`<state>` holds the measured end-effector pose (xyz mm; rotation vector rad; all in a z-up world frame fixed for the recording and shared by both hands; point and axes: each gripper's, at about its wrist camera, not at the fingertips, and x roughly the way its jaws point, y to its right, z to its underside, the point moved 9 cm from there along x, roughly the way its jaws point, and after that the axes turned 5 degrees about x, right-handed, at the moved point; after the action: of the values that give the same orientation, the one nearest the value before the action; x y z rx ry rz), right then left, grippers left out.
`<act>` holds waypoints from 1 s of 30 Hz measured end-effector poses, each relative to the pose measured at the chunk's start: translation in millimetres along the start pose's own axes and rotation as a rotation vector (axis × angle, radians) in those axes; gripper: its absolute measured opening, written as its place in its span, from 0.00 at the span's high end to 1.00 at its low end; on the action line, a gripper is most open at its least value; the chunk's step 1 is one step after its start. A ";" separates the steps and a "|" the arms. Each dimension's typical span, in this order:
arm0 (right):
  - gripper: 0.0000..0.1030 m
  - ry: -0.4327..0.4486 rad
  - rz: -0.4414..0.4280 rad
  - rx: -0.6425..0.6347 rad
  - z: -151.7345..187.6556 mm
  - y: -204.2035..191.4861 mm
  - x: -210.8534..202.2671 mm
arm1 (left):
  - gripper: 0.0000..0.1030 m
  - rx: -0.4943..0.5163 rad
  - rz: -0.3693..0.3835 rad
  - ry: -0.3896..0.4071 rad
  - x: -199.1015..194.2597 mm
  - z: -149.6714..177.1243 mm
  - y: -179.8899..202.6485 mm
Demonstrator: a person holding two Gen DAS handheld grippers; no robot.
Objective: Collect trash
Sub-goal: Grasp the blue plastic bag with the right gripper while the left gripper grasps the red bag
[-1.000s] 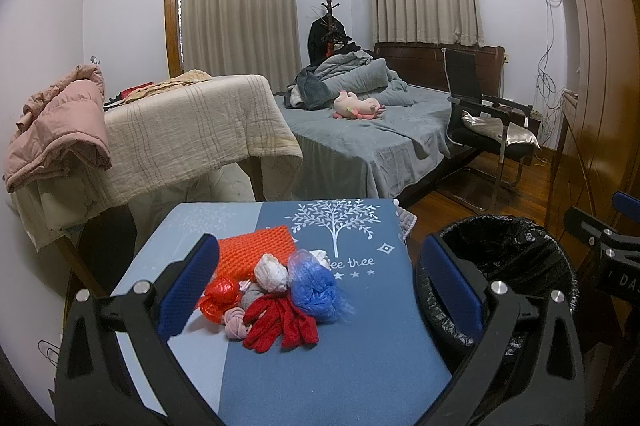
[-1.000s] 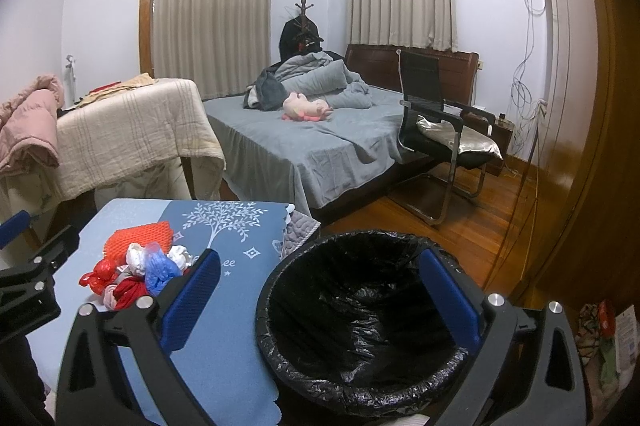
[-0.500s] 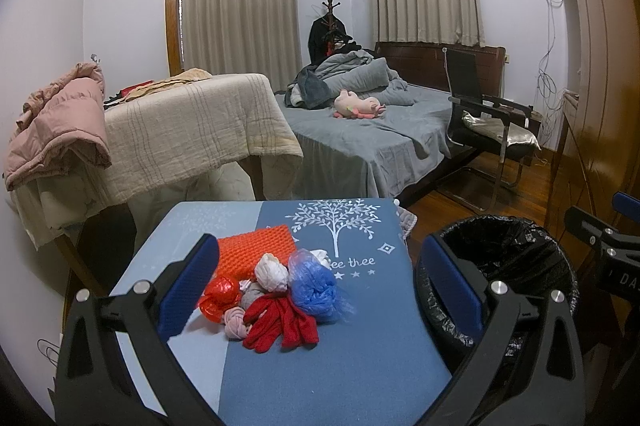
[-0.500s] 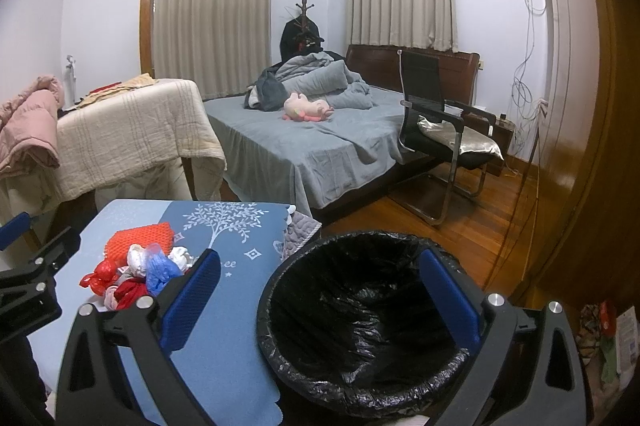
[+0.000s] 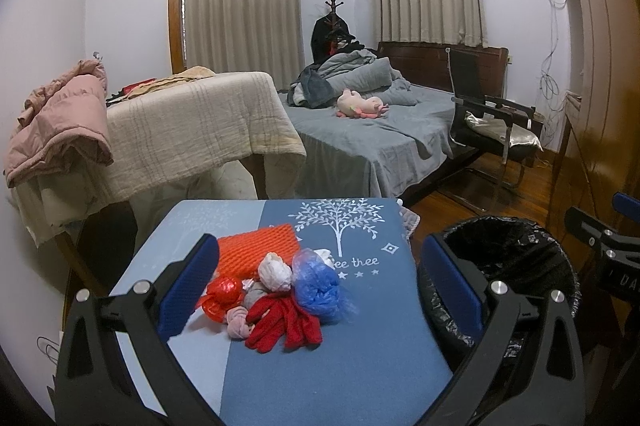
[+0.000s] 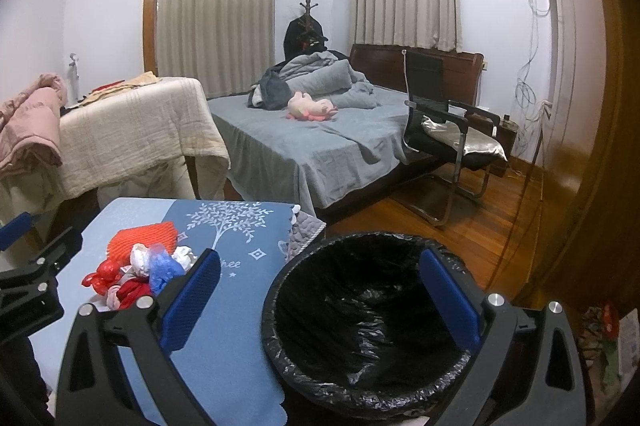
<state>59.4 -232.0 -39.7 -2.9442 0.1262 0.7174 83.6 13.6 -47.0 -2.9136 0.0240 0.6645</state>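
Observation:
A pile of trash lies on the blue tablecloth (image 5: pixel 360 354): an orange foam net (image 5: pixel 256 254), a blue plastic bag (image 5: pixel 318 284), a white wad (image 5: pixel 274 269), a red wrapper (image 5: pixel 222 296) and red gloves (image 5: pixel 284 322). The pile also shows in the right wrist view (image 6: pixel 136 266). A bin lined with a black bag (image 6: pixel 368 322) stands right of the table, seen too in the left wrist view (image 5: pixel 508 258). My left gripper (image 5: pixel 320 286) is open, held above the pile. My right gripper (image 6: pixel 320 290) is open over the bin's near-left rim.
A bed with a grey cover (image 5: pixel 372 134) and a pink plush toy (image 5: pixel 360 104) stands behind the table. A cream-covered table (image 5: pixel 192 130) with a pink jacket (image 5: pixel 60 122) is at the left. A black chair (image 5: pixel 488 122) stands on the wooden floor right.

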 end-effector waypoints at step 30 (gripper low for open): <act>0.08 -0.151 -0.263 -0.091 85.3 -152.5 148.2 | 0.05 -0.083 -0.186 -0.131 103.5 87.6 -133.9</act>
<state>168.1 -78.4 -170.4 -2.8965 -0.3078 0.9197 145.9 161.1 -150.2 -2.8941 -0.2924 0.8399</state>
